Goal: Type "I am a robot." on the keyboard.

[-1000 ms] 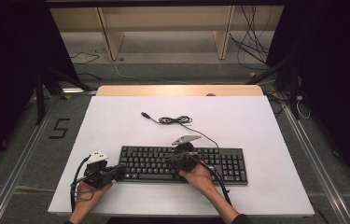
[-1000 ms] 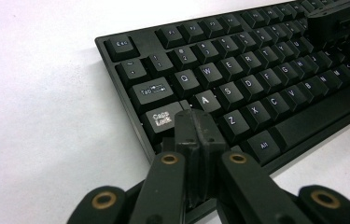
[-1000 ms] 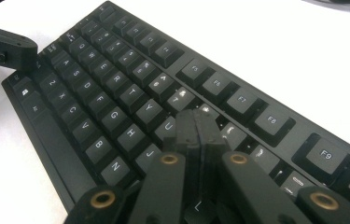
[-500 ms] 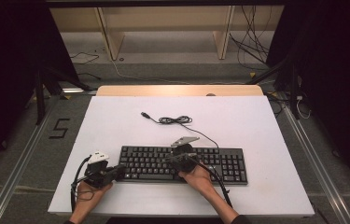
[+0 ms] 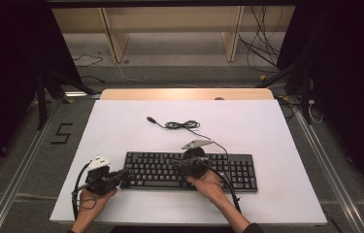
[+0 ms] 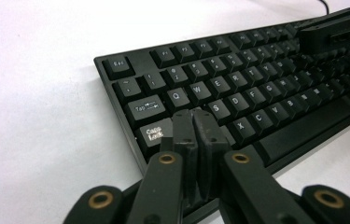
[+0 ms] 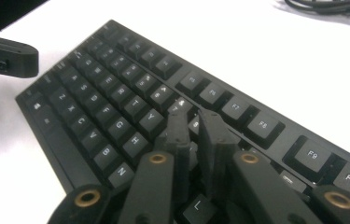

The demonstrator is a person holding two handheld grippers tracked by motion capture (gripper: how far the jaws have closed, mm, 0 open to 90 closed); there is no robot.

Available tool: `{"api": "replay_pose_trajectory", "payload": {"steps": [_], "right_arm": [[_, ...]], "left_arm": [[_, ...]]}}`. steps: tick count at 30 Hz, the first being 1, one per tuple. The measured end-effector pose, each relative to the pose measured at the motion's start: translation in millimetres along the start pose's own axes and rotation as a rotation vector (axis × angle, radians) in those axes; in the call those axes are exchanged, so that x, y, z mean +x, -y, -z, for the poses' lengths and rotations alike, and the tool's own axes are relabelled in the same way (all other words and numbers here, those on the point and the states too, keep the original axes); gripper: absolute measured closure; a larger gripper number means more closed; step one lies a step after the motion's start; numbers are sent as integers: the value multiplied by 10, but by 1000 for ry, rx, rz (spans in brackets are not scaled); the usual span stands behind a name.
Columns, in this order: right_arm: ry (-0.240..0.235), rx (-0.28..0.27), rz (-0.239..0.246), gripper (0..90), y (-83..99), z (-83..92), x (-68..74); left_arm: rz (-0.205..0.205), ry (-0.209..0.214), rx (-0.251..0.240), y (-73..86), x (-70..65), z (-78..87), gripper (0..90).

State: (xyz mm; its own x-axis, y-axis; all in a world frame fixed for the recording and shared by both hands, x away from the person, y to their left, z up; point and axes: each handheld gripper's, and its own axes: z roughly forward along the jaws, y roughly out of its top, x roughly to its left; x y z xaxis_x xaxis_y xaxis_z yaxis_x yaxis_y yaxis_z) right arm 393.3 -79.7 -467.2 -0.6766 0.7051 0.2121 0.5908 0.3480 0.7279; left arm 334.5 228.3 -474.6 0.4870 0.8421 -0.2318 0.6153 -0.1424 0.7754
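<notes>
Keyboard (image 5: 189,170): black, rectangular, matte plastic, full layout with a number block at its right end. It lies flat on the white tabletop (image 5: 247,121), toward the person's edge, long side parallel to that edge. Keycaps are square and slightly dished, with white legends; Esc, Tab and Caps Lock read clearly in the left gripper view.

Cable (image 5: 182,125): thin, black, loosely coiled on the tabletop beyond the keyboard, ending in a small plug.

Left tongs (image 6: 196,126): at the keyboard's left end, tips over the keys beside Caps Lock. The jaws are pressed together with only a hairline seam between them, having just parted very slightly; nothing is between them.

Right tongs (image 7: 196,126): over the middle of the key field, near the upper letter rows. The jaws have just been opening and stand a narrow slit apart, grasping nothing. Whether either tip touches a key cannot be told.
</notes>
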Motion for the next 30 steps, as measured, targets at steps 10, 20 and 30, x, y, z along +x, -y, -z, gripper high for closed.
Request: {"api": "replay_pose_trajectory", "payload": {"steps": [10,20,30], "right_arm": [[-39,-21,-1,692,-11,70,24],[-65,-41,-15,554,-27,131,17],[-90,-36,2,453,-14,156,61]], "left_arm": [[3,29,-42,-11,-6,42,725],[25,50,-89,-23,-9,73,504],[22,74,-142,-34,-24,99,380]]}}
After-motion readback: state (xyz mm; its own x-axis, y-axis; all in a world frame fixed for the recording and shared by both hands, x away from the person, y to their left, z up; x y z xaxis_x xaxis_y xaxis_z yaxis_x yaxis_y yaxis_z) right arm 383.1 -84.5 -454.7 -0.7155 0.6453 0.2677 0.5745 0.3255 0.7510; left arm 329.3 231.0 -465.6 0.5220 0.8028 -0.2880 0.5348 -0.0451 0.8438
